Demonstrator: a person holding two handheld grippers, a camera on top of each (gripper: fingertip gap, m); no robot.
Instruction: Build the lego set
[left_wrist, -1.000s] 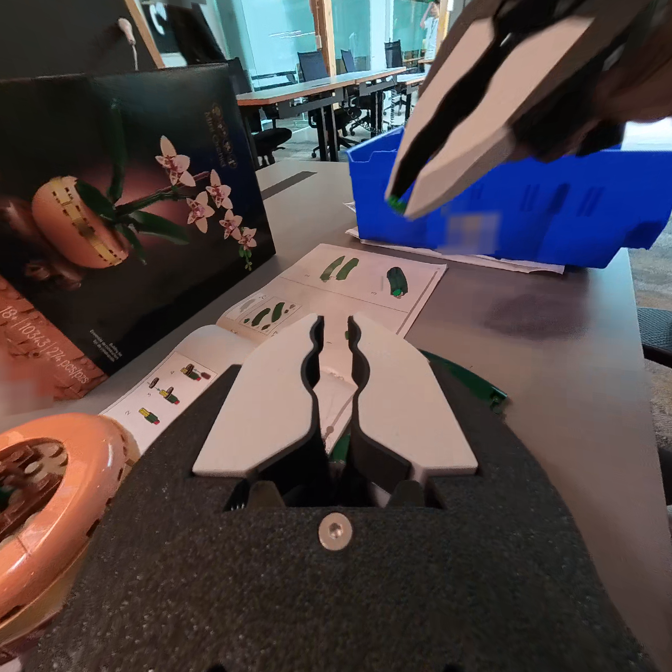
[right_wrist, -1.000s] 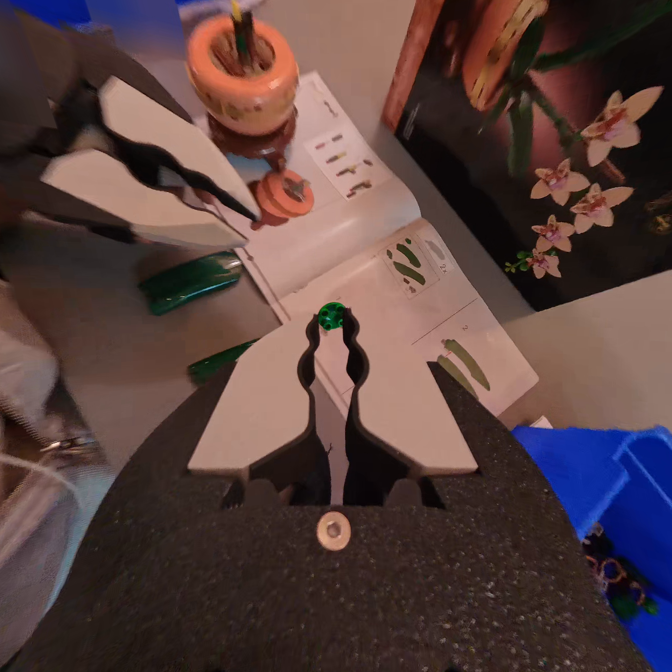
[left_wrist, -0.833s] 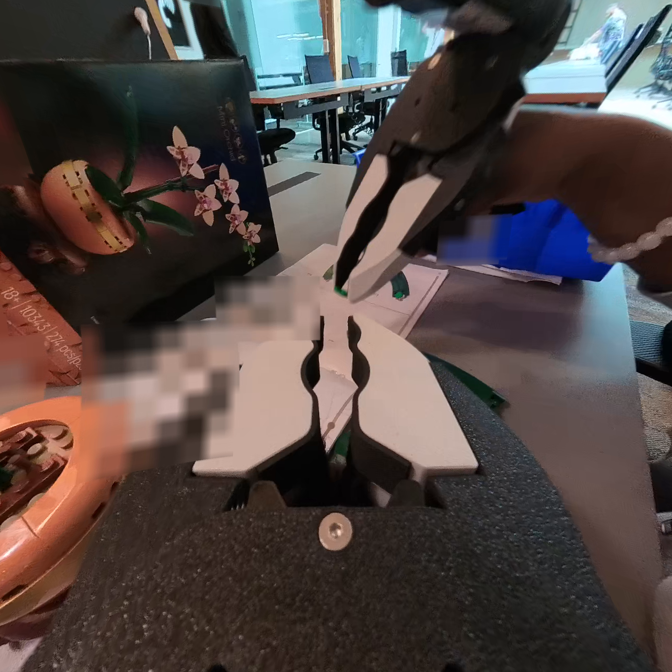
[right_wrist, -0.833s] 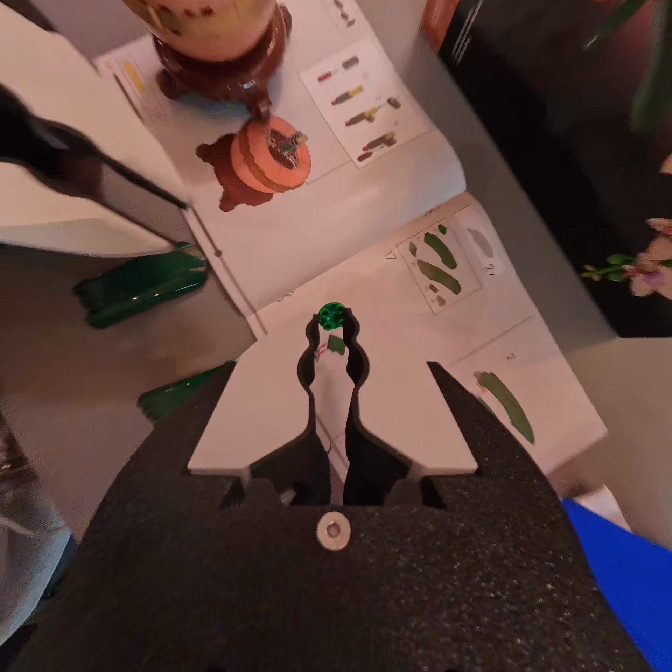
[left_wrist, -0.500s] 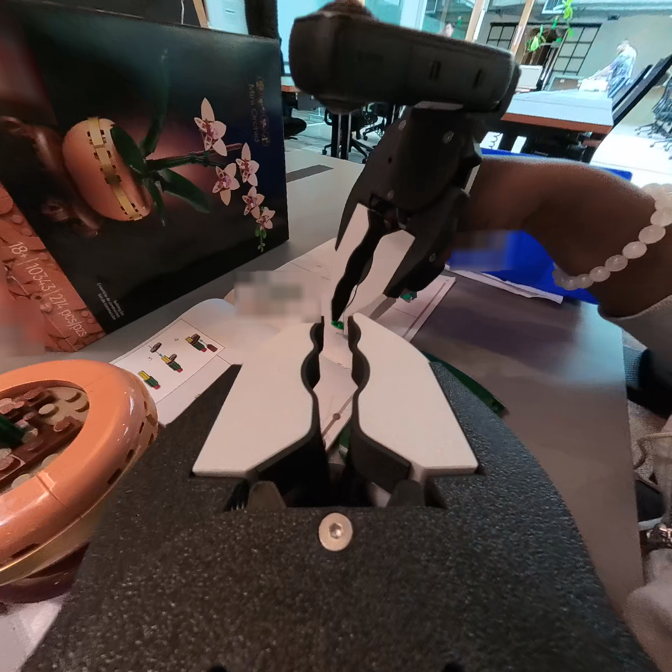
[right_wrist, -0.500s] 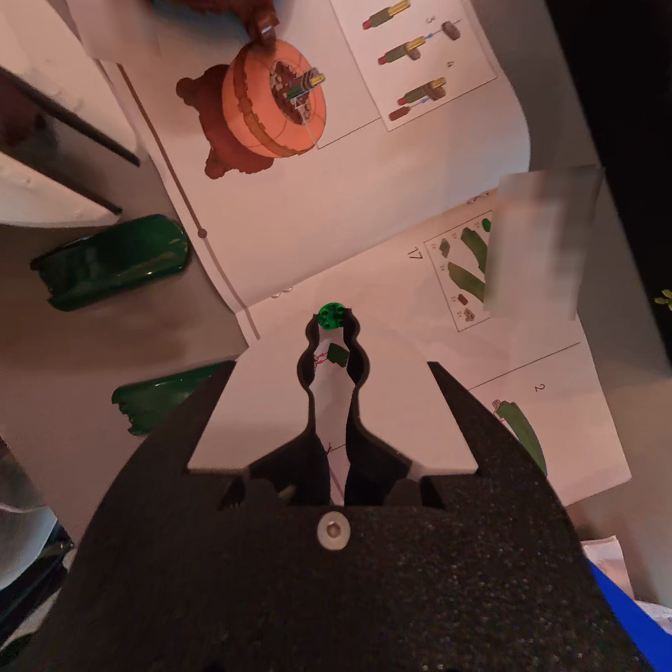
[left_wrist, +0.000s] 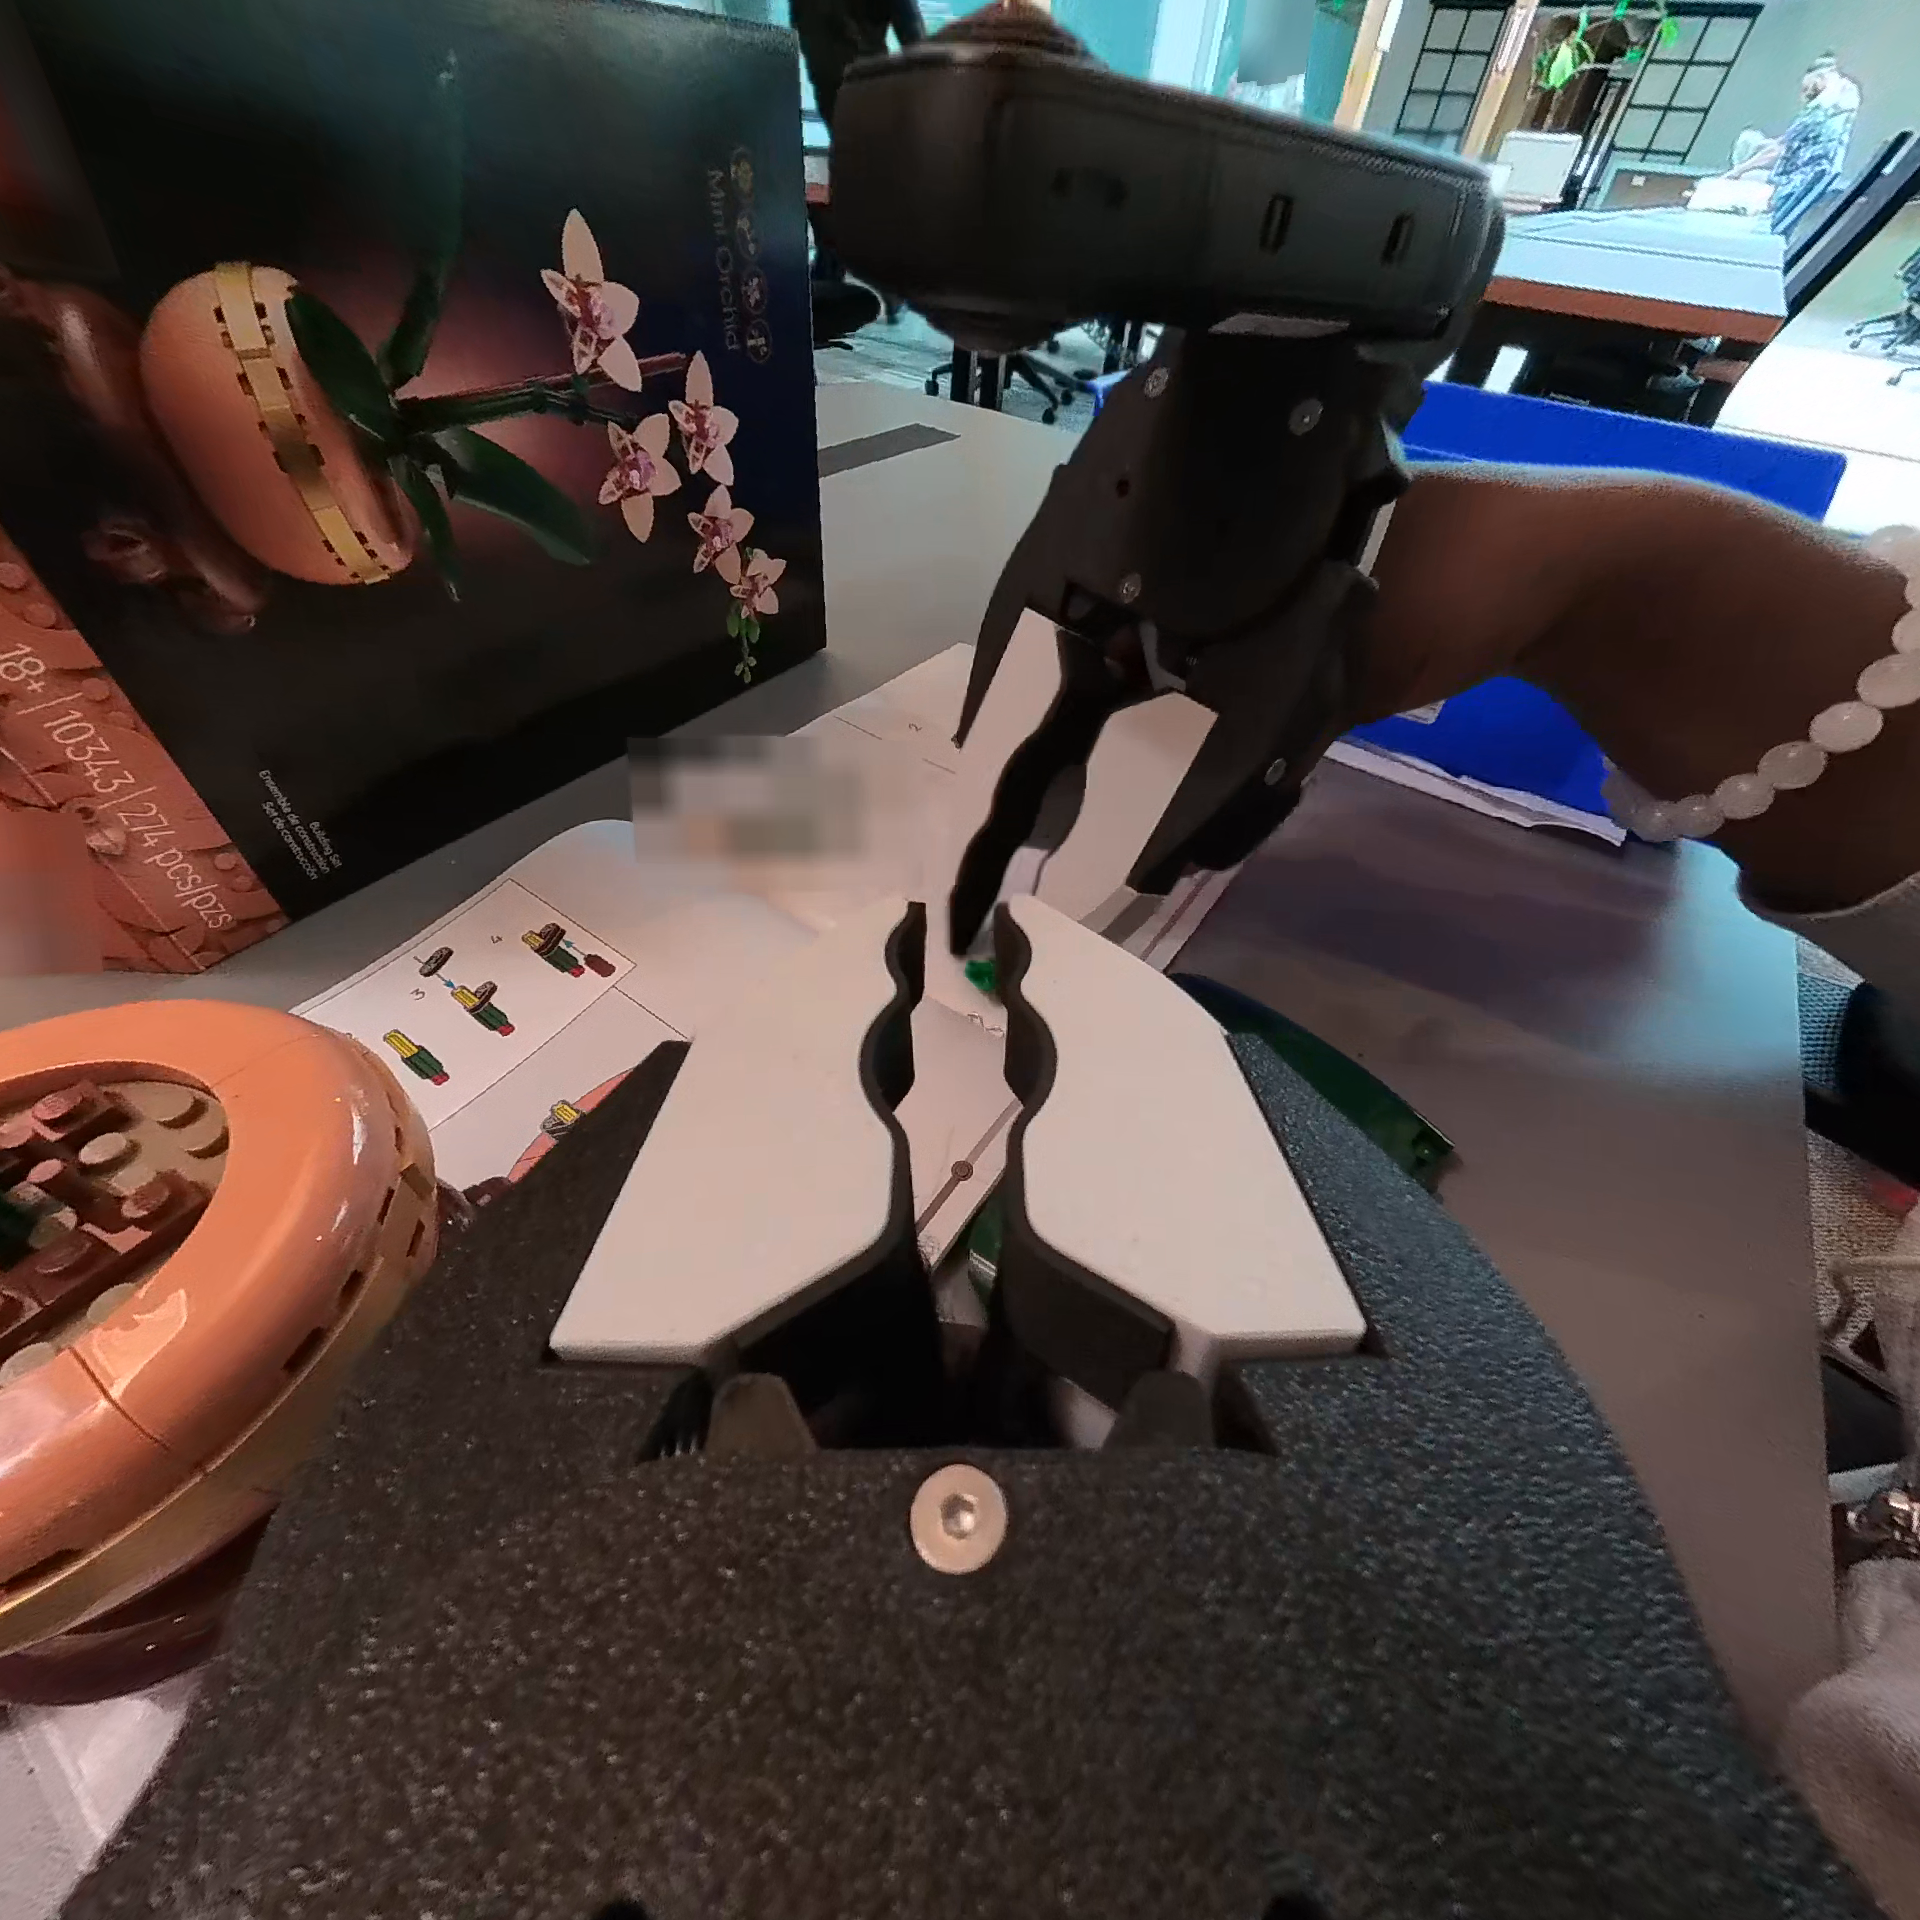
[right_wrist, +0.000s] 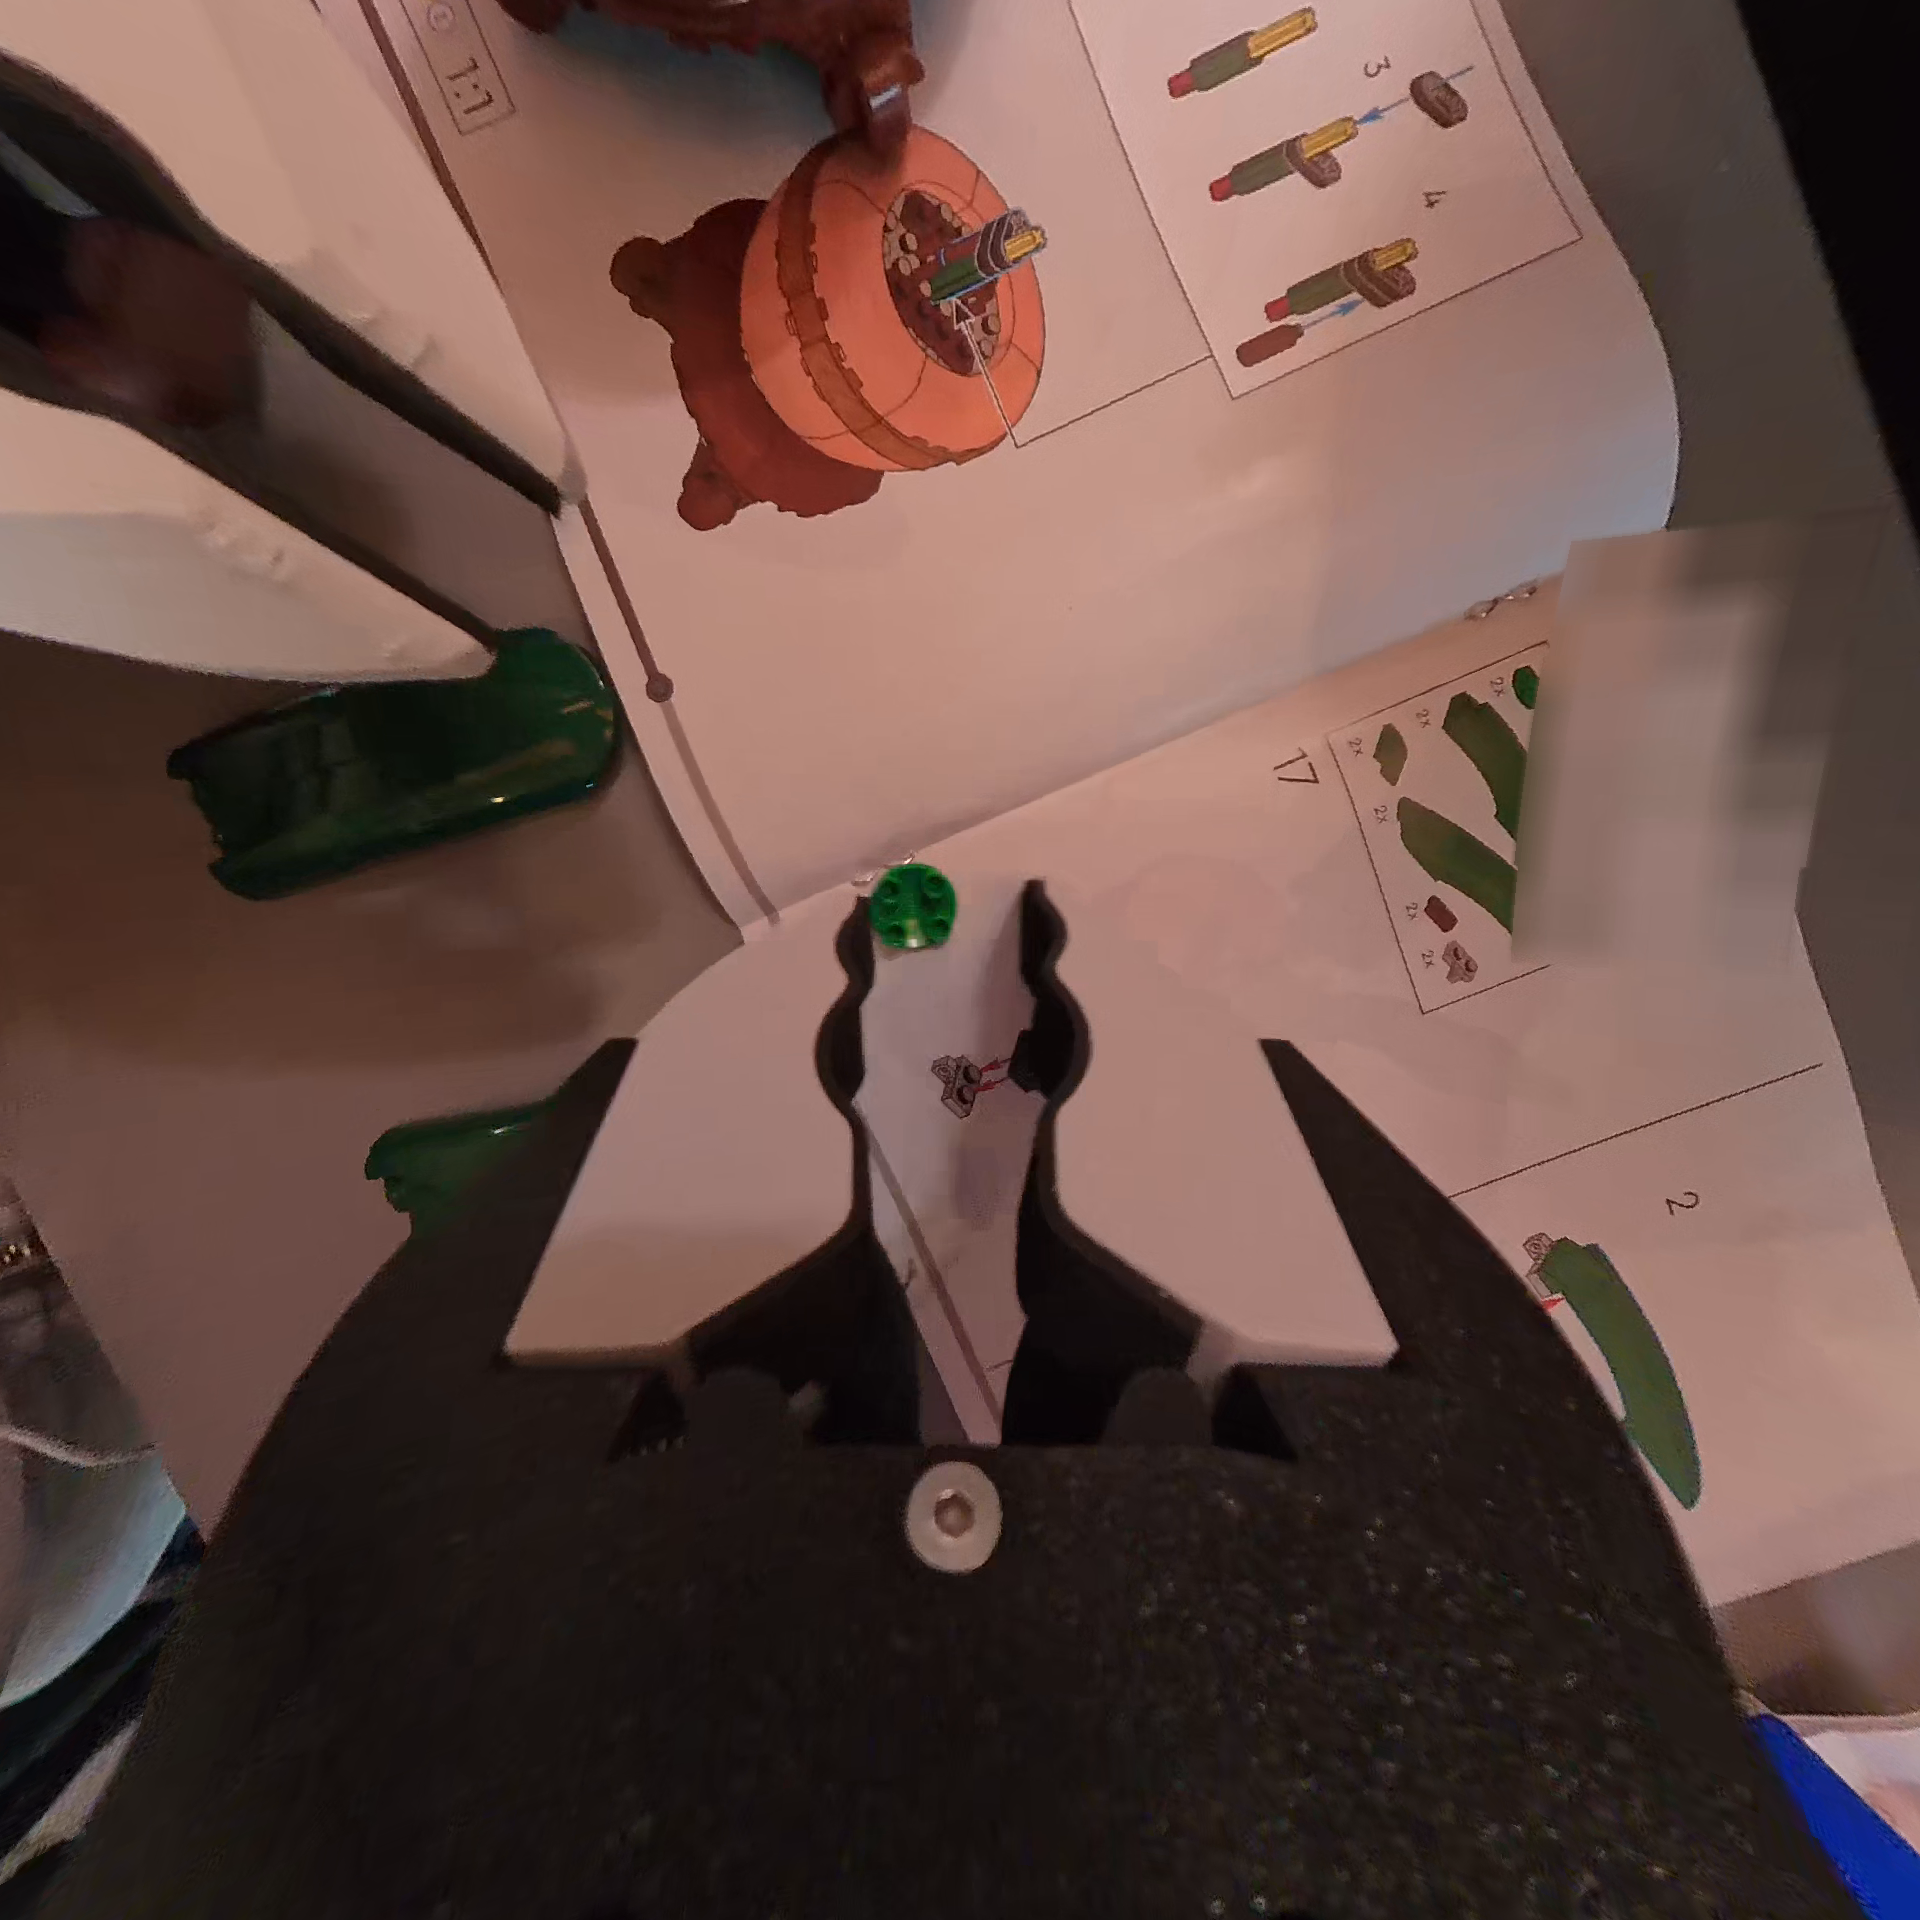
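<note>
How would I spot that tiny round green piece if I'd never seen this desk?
Find the open instruction booklet lying on the table. Near its centre fold, just off the open right gripper, lies the small round green Lego plate. Unlike the long dark green leaf pieces beside the booklet, it is bright, coin-shaped and studded.

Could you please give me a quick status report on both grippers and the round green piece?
Right gripper open above instruction booklet. Round green piece free on the page by one jaw. Left gripper empty, jaws narrowly apart, low beside a green leaf piece. Nothing in the way.
</note>
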